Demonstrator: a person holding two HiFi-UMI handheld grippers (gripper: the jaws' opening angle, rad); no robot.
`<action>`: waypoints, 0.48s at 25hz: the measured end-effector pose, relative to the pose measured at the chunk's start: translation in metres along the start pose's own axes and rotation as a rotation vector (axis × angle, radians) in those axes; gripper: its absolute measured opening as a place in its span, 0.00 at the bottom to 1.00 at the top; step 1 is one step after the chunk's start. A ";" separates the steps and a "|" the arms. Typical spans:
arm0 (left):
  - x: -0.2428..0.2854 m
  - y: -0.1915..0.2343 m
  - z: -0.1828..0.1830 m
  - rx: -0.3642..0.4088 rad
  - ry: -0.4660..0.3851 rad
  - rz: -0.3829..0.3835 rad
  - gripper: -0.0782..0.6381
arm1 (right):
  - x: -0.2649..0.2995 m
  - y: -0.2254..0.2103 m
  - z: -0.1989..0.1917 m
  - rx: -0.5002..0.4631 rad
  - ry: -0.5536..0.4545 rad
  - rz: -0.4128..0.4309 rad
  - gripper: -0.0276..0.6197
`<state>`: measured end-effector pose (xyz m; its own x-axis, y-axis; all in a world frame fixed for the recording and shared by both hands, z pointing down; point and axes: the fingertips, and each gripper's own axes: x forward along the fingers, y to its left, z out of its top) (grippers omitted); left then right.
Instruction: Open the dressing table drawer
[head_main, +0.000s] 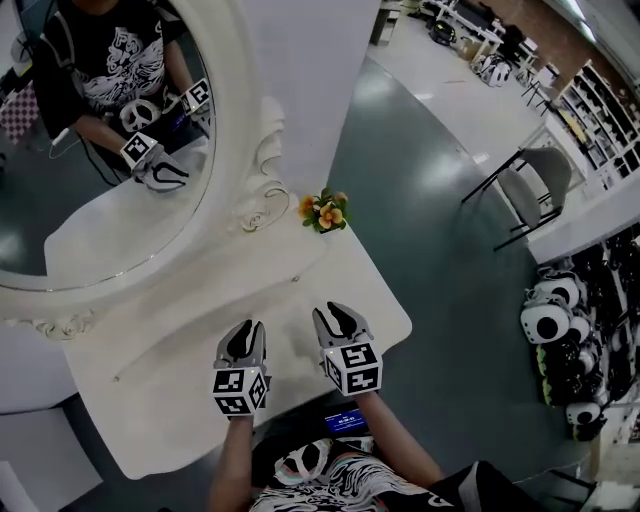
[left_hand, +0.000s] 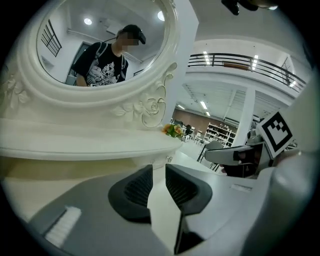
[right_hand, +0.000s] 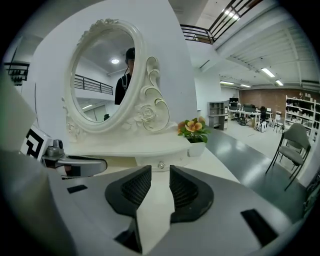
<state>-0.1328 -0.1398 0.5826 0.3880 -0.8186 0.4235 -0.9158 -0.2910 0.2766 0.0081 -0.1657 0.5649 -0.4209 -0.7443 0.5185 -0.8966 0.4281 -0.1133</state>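
The white dressing table (head_main: 190, 380) fills the middle of the head view, with a raised shelf under its oval mirror. A small drawer with a round knob (right_hand: 161, 164) sits in the front of that shelf; the knob (left_hand: 169, 159) also shows in the left gripper view. The drawer looks closed. My left gripper (head_main: 246, 332) hovers over the tabletop near the front edge, jaws a little apart and empty. Beside it on the right, my right gripper (head_main: 335, 314) is also open with nothing between its pads. Both point toward the shelf and stand well short of the knob.
The ornate oval mirror (head_main: 100, 150) reflects the person and both grippers. A small pot of orange flowers (head_main: 323, 212) stands at the table's far right corner. A grey chair (head_main: 530, 190) and shelves of panda toys (head_main: 560, 330) stand across the floor to the right.
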 end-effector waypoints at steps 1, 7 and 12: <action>0.004 0.001 -0.001 -0.001 0.005 -0.002 0.22 | 0.005 0.000 0.001 -0.005 0.003 0.006 0.22; 0.026 0.005 -0.002 -0.011 0.027 0.014 0.21 | 0.037 -0.002 0.002 -0.015 0.031 0.049 0.23; 0.039 0.013 -0.014 -0.036 0.064 0.041 0.21 | 0.058 0.003 -0.006 -0.034 0.063 0.094 0.23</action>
<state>-0.1276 -0.1684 0.6151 0.3569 -0.7958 0.4893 -0.9273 -0.2388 0.2881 -0.0182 -0.2045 0.5993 -0.4922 -0.6667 0.5597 -0.8481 0.5121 -0.1358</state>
